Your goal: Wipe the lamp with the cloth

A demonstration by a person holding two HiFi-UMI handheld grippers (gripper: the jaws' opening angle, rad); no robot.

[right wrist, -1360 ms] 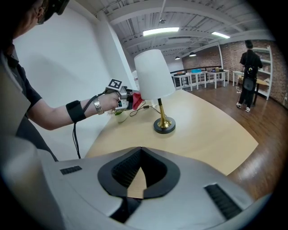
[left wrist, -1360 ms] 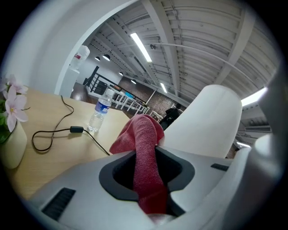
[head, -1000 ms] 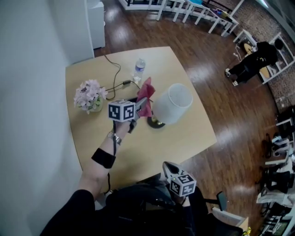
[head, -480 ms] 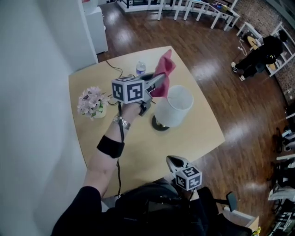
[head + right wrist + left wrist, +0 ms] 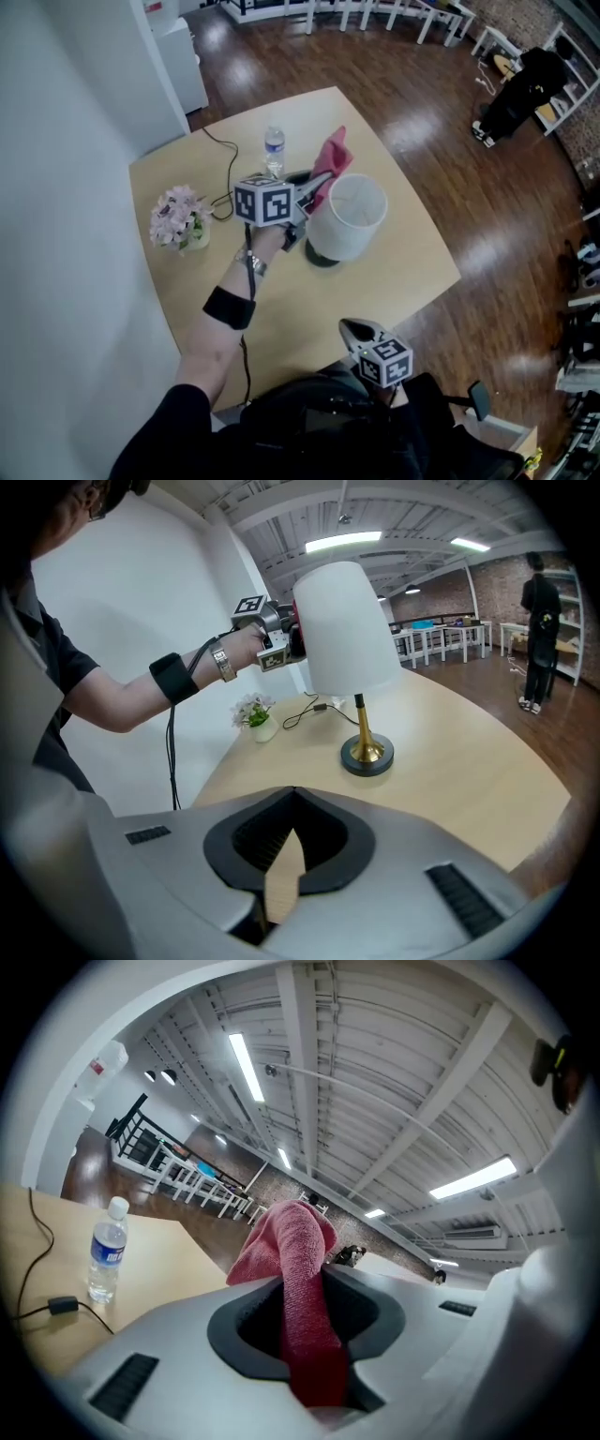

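Observation:
A table lamp stands mid-table with a white shade and a brass stem on a dark round base. My left gripper is shut on a pink-red cloth, held at the shade's far-left upper rim. In the left gripper view the cloth runs up between the jaws of the left gripper and flops over. The right gripper view shows the shade hiding most of the cloth. My right gripper hangs low by the person's body at the table's near edge. Its jaws meet at the tips with nothing in them.
A water bottle stands at the far side of the table, next to the lamp's black cable. A small pot of pale flowers sits at the left. A white wall runs along the left; a person stands far off right.
My left gripper rose with the cloth from beside the shade's left flank and moved farther back, to the shade's upper far rim. The right gripper stayed put.

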